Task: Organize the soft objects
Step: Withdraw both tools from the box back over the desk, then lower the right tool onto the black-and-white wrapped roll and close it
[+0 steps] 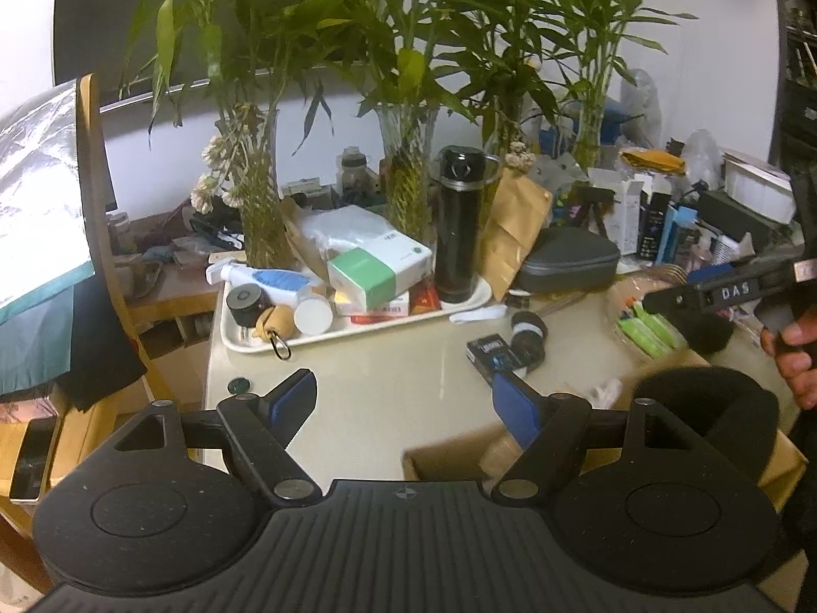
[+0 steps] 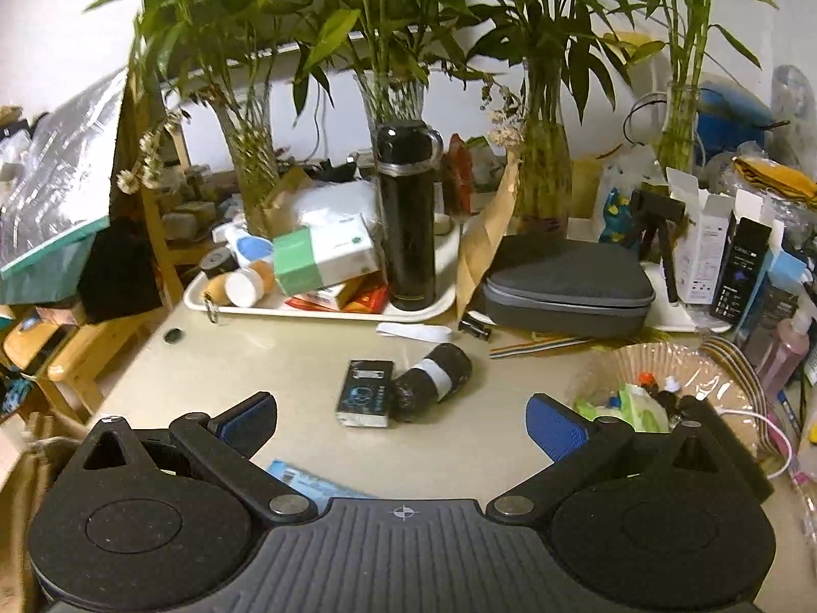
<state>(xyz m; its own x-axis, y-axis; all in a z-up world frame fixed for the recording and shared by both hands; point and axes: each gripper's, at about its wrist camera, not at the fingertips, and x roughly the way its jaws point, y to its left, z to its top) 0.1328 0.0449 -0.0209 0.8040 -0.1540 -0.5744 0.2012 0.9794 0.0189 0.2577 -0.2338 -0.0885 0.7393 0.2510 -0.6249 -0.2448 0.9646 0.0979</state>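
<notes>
A black rolled cloth with a white band [image 2: 434, 377] lies on the beige table [image 2: 265, 357], touching a small dark box [image 2: 365, 392]. My right gripper [image 2: 403, 419] hovers open just short of them, with nothing between its blue pads [image 2: 554, 431]. The same roll [image 1: 528, 336] and dark box [image 1: 493, 353] lie ahead and right of my left gripper [image 1: 402, 394], which is open and empty. Low on the right, an open cardboard box [image 1: 459, 454] holds a black padded band [image 1: 715, 401]. A hand [image 1: 791, 352] grips the other tool at the right edge.
A white tray [image 2: 316, 312] carries a tall black flask [image 2: 408, 214], tissue boxes and small bottles. Glass vases of bamboo [image 2: 544, 173] stand behind it. A grey zip case [image 2: 567, 283], a paper-lined basket [image 2: 658, 362] of packets and cartons fill the right. A wooden chair [image 1: 94, 214] stands left.
</notes>
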